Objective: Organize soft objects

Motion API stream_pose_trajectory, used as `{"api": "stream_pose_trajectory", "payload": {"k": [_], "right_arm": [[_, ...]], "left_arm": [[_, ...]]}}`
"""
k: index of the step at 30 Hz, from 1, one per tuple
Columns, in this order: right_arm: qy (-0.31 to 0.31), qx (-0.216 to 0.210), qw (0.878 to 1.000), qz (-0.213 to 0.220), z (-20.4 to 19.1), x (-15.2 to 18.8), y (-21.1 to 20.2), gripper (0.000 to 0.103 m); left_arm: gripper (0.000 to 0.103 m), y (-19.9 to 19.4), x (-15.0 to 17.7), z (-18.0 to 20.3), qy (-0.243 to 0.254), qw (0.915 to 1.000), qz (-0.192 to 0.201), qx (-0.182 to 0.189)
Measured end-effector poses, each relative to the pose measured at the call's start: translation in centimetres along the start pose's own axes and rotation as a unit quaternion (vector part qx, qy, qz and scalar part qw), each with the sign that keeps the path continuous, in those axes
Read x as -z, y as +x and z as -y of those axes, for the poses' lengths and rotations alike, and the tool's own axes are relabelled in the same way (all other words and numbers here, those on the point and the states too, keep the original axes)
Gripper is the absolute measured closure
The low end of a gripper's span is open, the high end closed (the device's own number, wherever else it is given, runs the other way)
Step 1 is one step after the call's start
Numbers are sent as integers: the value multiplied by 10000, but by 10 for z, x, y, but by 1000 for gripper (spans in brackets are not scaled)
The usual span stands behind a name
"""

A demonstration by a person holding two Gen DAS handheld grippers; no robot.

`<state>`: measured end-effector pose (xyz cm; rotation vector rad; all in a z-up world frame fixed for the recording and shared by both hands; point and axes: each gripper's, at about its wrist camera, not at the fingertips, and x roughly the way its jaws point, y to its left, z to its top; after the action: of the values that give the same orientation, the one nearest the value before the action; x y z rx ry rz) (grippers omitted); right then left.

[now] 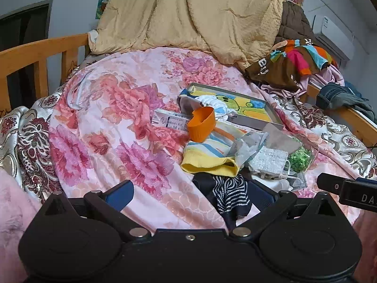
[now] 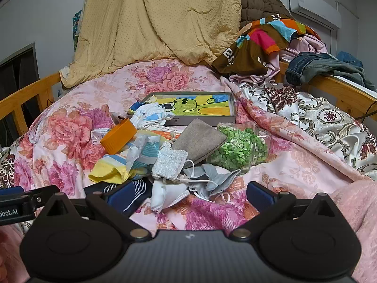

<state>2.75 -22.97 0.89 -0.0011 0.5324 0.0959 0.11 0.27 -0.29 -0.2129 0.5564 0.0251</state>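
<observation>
Pink floral bedspread (image 2: 77,127) carries a heap of small items, and the framed green cartoon picture (image 2: 195,106) lying flat at its middle serves as the landmark. Left of the picture's near corner sits an orange ribbed knit cuff (image 2: 119,139), and nearer than that lies a yellow, blue and white striped sock (image 2: 113,169). Directly in front of the picture rest a grey-brown felt pouch (image 2: 200,141), a silvery glittery square pad (image 2: 169,162) and a crumpled white face mask (image 2: 167,195). Just right of the pouch is a clear bag of green bits (image 2: 238,148).

Nearest of all, a dark navy sock with white stripes (image 1: 229,194) lies between the spread fingers of the left gripper (image 1: 190,193), close to the right-hand finger; whether it touches is unclear. Its jaws stand wide apart, clamping nothing. The right gripper (image 2: 190,194) also has its jaws apart, the mask between them, not pinched.
</observation>
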Motion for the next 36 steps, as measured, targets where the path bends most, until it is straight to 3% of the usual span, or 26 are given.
{"api": "stream_pose_trajectory", "payload": {"k": [20, 36], "right_arm": [[-7, 1, 10000, -8, 0, 0, 0, 0], [-6, 1, 10000, -10, 0, 0, 1, 0]], "left_arm": [[1, 1, 1, -1, -136, 9996, -101, 234], [1, 3, 2, 0, -90, 9996, -143, 216]]}}
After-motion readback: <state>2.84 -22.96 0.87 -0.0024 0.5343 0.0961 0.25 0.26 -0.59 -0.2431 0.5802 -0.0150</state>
